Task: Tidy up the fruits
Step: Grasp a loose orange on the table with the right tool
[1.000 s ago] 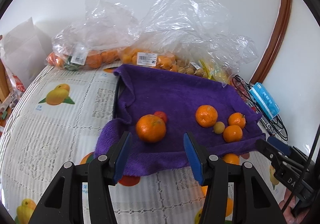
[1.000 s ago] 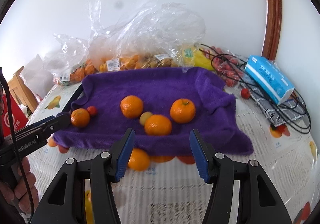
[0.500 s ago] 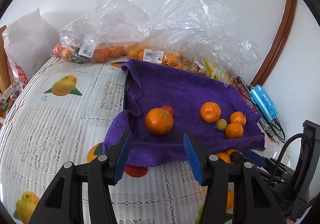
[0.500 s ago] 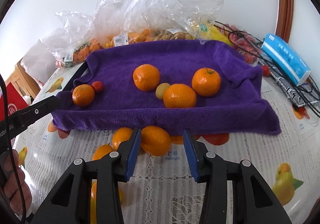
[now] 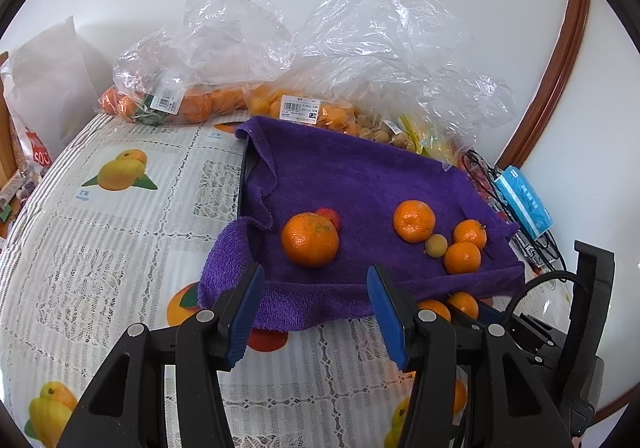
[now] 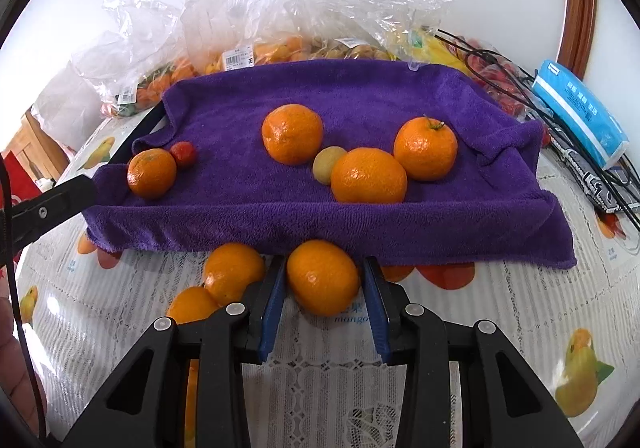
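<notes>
The counter (image 6: 500, 328), under a fruit-print lace cloth, bears a purple towel (image 6: 360, 95), loose oranges (image 6: 322, 276) at its near edge, and plastic bags (image 5: 360, 59) far back.

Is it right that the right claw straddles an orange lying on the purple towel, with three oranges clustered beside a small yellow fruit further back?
Not quite. The right wrist view shows the right claw around an orange lying on the tablecloth, in front of the towel. The rest holds.
</notes>
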`<state>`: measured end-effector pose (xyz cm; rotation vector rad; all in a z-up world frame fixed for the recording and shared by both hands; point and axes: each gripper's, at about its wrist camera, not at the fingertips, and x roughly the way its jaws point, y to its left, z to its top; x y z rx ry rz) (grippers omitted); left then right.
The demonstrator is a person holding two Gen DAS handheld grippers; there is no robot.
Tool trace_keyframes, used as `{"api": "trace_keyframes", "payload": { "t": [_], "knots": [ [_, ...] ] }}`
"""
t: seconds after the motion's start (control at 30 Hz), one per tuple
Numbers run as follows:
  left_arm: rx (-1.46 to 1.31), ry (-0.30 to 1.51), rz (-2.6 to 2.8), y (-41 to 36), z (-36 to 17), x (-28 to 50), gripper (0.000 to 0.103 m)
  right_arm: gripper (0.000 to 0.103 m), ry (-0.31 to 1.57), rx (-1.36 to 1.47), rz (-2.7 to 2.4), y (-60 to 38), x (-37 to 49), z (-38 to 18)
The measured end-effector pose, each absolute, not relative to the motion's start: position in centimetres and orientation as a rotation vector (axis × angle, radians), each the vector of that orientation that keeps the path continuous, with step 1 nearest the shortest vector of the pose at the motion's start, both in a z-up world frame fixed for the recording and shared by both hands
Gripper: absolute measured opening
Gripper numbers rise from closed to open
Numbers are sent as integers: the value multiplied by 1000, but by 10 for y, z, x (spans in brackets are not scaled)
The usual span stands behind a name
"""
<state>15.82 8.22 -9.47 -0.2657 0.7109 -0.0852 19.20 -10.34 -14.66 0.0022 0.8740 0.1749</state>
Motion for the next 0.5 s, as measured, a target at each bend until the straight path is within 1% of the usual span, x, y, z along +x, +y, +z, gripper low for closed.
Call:
{"api": "trace_keyframes", "payload": {
  "t": [0.07, 0.5],
  "knots": [
    [-263, 711, -87, 82, -95, 158, 51, 36, 874, 2, 168, -104, 194, -147],
    [-275, 718, -86, 85, -96, 160, 51, 36, 857, 13, 156, -114, 187, -144]
  ]
}}
